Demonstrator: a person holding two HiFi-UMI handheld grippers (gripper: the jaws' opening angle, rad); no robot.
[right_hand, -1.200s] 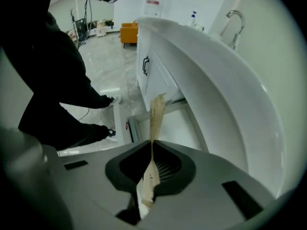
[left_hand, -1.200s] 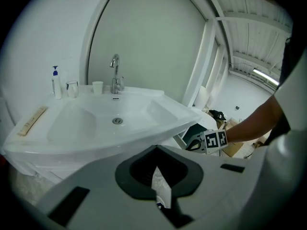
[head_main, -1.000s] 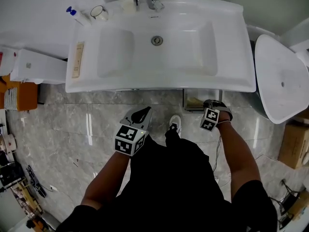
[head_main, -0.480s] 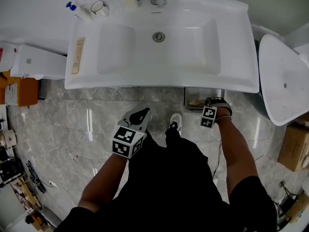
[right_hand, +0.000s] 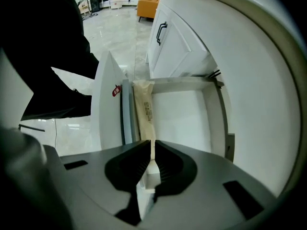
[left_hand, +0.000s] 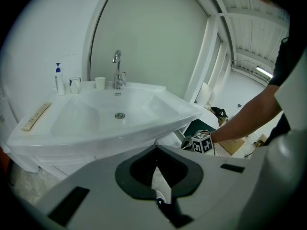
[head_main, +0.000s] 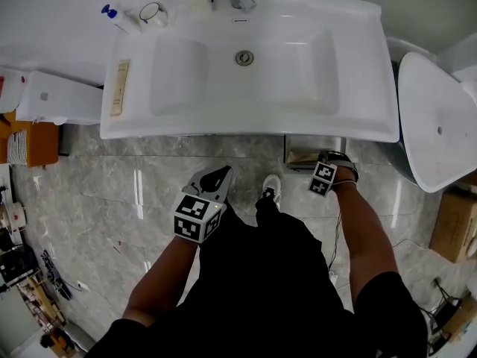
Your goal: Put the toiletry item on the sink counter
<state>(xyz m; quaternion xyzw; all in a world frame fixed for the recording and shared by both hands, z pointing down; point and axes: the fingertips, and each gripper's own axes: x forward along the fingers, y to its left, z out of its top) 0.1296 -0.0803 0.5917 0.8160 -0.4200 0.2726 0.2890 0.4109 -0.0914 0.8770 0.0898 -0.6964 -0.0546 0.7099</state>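
Tan paper-wrapped toiletry item point(right_hand: 144, 107) lengthwise in the open drawer point(right_hand: 184, 116) below the sink point(head_main: 246, 129), near end pinched by the almost closed right hand-held gripper point(right_hand: 152, 146). Left hand-held gripper point(left_hand: 156, 150) narrow, in front of the sink.

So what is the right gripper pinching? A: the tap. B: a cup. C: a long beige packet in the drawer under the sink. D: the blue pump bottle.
C: in the right gripper view, the right gripper has its jaws closed on the near end of the beige packet, which lies along the left wall of the open white drawer.
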